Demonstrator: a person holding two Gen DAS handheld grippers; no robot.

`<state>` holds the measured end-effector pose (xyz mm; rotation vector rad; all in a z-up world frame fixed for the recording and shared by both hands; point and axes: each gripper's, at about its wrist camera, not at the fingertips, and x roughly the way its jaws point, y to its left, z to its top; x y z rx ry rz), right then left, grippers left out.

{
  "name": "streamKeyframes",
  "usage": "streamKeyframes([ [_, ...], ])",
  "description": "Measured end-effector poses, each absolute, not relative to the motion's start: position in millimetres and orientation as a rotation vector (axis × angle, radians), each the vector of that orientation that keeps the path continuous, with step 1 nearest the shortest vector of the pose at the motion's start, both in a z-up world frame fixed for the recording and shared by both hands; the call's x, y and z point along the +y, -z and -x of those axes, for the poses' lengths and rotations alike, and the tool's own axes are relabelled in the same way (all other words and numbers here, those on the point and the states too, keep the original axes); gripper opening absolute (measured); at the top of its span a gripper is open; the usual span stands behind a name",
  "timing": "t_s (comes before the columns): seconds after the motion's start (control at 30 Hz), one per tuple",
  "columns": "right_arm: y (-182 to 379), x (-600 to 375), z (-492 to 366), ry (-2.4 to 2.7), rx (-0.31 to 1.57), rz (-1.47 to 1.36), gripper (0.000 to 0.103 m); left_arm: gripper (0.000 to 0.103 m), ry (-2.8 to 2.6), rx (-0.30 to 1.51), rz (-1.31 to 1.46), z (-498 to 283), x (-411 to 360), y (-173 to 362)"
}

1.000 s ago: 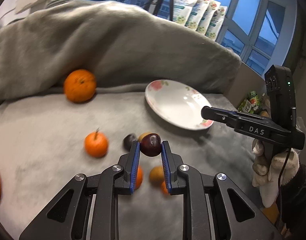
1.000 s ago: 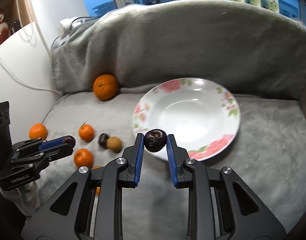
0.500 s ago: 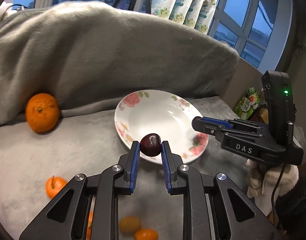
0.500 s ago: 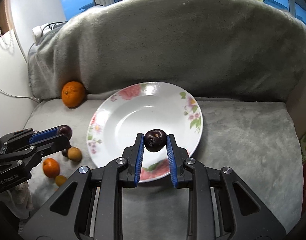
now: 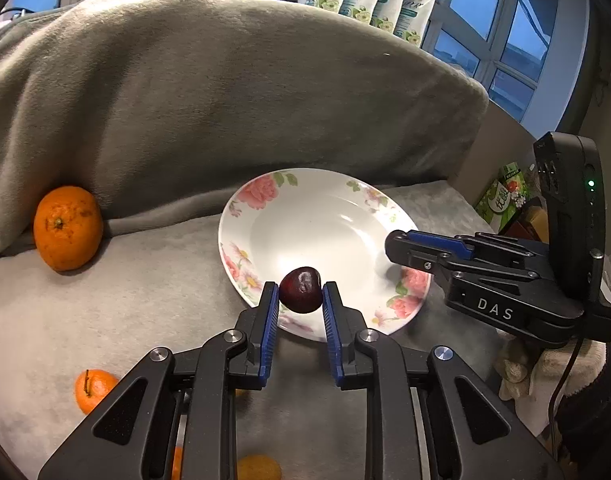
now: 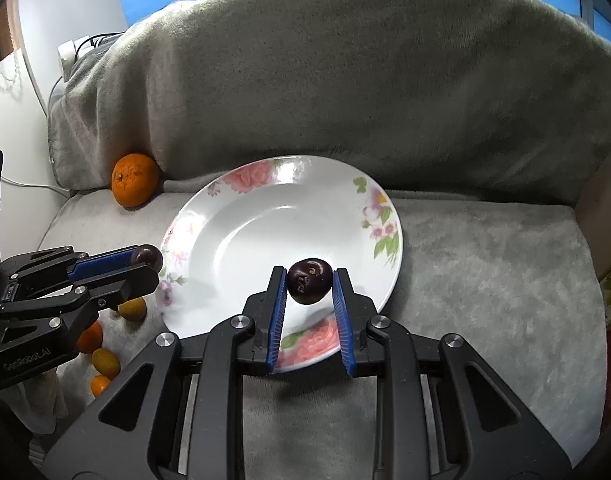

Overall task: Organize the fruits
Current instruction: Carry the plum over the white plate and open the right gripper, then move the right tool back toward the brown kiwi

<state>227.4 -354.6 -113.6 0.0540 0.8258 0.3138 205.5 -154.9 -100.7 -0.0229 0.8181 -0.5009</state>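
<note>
left wrist: plum (image 5: 301, 289) over plate (image 5: 265, 200)

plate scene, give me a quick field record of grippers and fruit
left gripper: shut on a dark plum, over the plate's near rim
right gripper: shut on a second dark plum, over the plate
plate: white with a floral rim, no fruit resting in it
large orange: against the grey blanket
small oranges: loose on the cushion left of the plate

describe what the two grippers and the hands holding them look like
Both grippers, left gripper and right gripper, are matte black linkages with silver pivot screws and ribbed blue pads. White lettering marks their sides. A black cable trails past a pale knit glove.
</note>
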Motion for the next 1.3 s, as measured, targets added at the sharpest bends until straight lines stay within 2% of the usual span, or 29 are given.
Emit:
streamKeyframes([
  [0.07, 112.4, -353.6, -227.4, -0.31, 0.821, -0.049, 0.025, 0.023, 0.497, 0.821, 0.018, -206.5, -156.0, 101.1],
  [0.13, 111.2, -353.7, -227.1, -0.306, 0.819, -0.041, 0.029, 0.032, 0.49, 0.819, 0.018, -206.7, -155.4, 100.5],
  [0.2, 109.2, -354.5, -225.6, -0.297, 0.809, -0.038, 0.049, 0.036, 0.489, 0.815, 0.019, -206.6, -154.2, 99.3],
  [0.23, 107.8, -355.3, -224.9, -0.292, 0.801, -0.038, 0.052, 0.037, 0.486, 0.812, 0.017, -206.3, -153.5, 98.4],
  [0.3, 104.6, -356.5, -223.6, -0.285, 0.788, -0.036, 0.055, 0.055, 0.478, 0.806, 0.012, -205.9, -153.1, 97.2],
  [0.33, 102.6, -357.3, -223.0, -0.279, 0.783, -0.037, 0.056, 0.058, 0.476, 0.799, 0.014, -205.0, -152.0, 96.1],
  [0.4, 100.6, -358.7, -222.5, -0.268, 0.775, -0.038, 0.071, 0.063, 0.481, 0.791, 0.02, -203.9, -150.6, 94.2],
  [0.47, 97.1, -360.1, -219.9, -0.25, 0.754, -0.032, 0.081, 0.072, 0.481, 0.786, 0.024, -203.0, -150.1, 92.1],
  [0.57, 92.4, -361.0, -217.1, -0.228, 0.735, -0.026, 0.091, 0.076, 0.475, 0.781, 0.019, -201.1, -150.5, 89.8],
  [1.3, 65.3, -345.0, -175.9, -0.288, 0.697, -0.014, 0.092, 0.078, 0.385, 0.691, 0.082, -184.3, -82.4, 50.8],
])
